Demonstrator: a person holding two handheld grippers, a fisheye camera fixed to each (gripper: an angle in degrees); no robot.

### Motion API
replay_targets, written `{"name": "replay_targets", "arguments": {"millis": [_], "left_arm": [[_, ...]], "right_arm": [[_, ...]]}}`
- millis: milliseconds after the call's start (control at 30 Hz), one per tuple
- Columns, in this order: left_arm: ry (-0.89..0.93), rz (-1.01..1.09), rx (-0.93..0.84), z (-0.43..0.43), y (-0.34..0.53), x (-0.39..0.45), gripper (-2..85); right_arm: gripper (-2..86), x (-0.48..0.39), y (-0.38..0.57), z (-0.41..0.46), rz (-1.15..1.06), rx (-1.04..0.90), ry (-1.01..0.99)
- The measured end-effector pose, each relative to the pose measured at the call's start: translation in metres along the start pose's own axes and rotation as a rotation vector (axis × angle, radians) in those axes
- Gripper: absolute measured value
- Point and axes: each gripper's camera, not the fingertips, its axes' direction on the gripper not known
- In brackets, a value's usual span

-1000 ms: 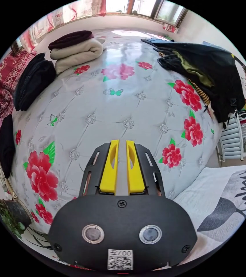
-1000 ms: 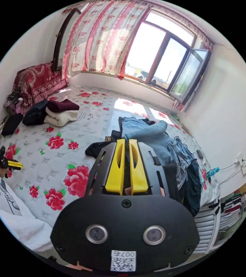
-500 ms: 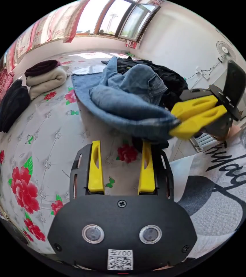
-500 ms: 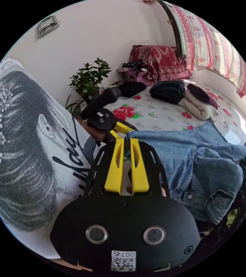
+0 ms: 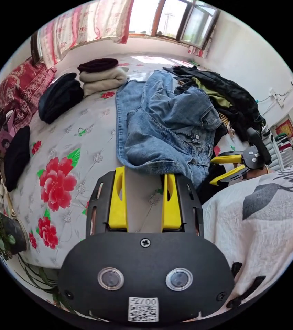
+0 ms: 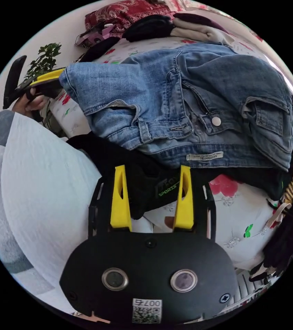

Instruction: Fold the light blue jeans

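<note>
light blue denim jeans (image 5: 163,127) heaped on flowered white bed (image 5: 64,165), waistband nearest for spreading | left gripper (image 5: 143,192) fingers spread, empty | right gripper (image 6: 152,196) fingers spread, empty, poised near waistband

Jeans (image 5: 163,127) lie on the bed (image 5: 84,137), between folded stack (image 5: 100,74) and clothes pile (image 5: 225,92).

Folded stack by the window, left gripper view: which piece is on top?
The dark maroon piece. It lies on top of the cream one; the black bundle sits apart beside them on the bed.
</note>
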Motion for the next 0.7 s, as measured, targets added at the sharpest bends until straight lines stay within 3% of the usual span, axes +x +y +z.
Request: {"name": "replay_targets", "arguments": {"millis": [67,267,467,600,700], "left_arm": [[-0.003,0.051,-0.021,0.017,-0.011,0.014,14.0],[0.032,-0.028,-0.141,0.069,-0.050,-0.001,5.3],[0.196,-0.308,0.077,0.017,-0.031,-0.063,0.6],[0.284,-0.509,0.312,-0.042,0.011,-0.106,-0.3],[0.191,-0.561,0.401,-0.078,0.025,-0.123,-0.4]], "right_arm": [[14.1,-0.011,-0.004,0.010,-0.115,0.045,0.114],[8.3,0.040,-0.002,0.003,0.007,0.022,0.015],[8.5,0.077,0.027,-0.017,0.208,0.142,0.011],[11.4,0.081,0.022,-0.007,0.194,0.093,-0.006],[12.5,0.076,0.001,0.002,0.132,0.065,0.041]]}}
